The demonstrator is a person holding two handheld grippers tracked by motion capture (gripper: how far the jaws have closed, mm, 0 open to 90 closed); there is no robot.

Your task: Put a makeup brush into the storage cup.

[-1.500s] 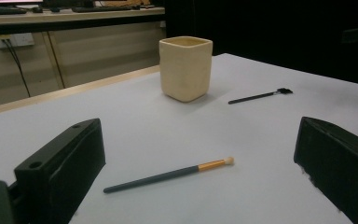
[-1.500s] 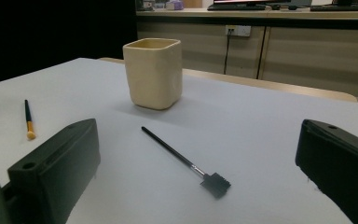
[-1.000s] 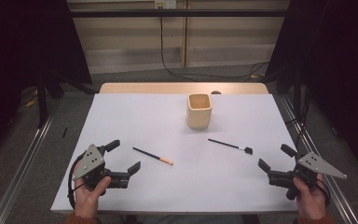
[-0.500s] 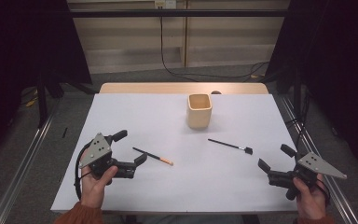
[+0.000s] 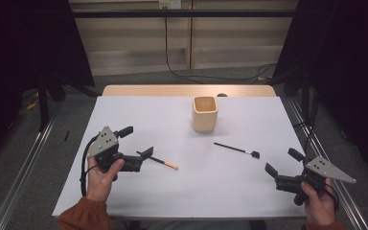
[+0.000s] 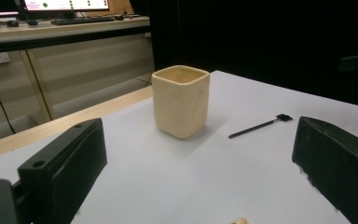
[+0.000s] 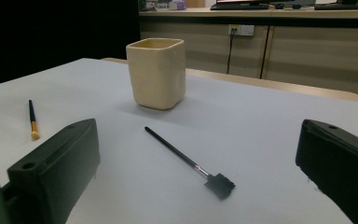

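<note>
orange-tipped brush (image 5: 164, 163): we lose its dark end behind the left tongs (image 5: 137, 142) | left gripper view: just its tip (image 6: 239, 220), cut off at the bottom edge

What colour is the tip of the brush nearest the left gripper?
Orange, on the brush; clearest in the high view.

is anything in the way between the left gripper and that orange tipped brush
Nothing visible is. The left hand-held gripper is open right at the black end of the thin black brush with the orange tip, with only bare white table between them. The cream square ceramic cup and the flat-headed black brush lie farther off.
</note>
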